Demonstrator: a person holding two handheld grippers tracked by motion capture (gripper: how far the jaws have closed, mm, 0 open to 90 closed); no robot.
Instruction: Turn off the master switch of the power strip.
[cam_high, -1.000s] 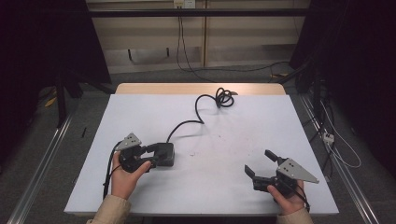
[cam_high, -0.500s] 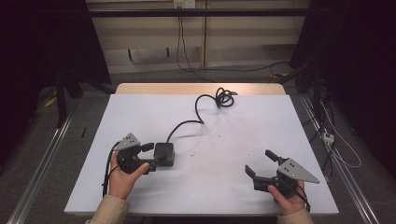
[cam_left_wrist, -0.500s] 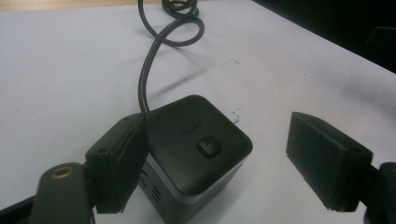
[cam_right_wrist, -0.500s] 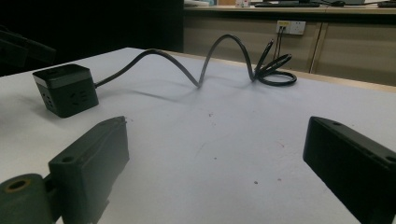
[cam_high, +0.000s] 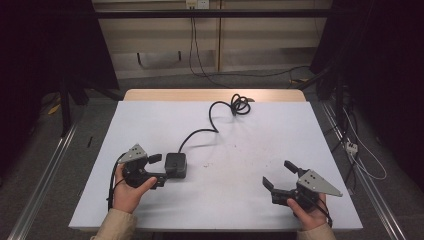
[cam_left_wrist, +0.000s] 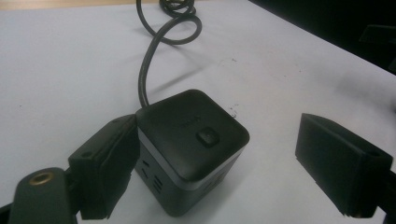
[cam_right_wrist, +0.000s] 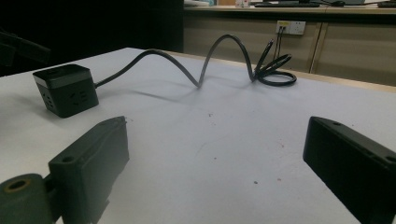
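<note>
Left gripper (cam_left_wrist: 219, 172), jaws spread, straddles the black cube-shaped power strip (cam_left_wrist: 191, 149), apparently pre-grasp, closure next; right gripper (cam_right_wrist: 224, 177) waits, likewise spread.

A black socket cube (cam_left_wrist: 191, 154) sits on the white counter (cam_left_wrist: 65, 70) between the hand-held gripper's (cam_left_wrist: 219, 172) spread jaws, touching one; its cord (cam_left_wrist: 144, 70) loops away.

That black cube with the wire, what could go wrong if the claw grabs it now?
The left claw is open, and the black cube sits off to one side, against one jaw and far from the other. Closing now might shove or twist it rather than pinch it squarely. Its wire arches and coils toward the far table edge, so lifting could drag that loop along.
</note>
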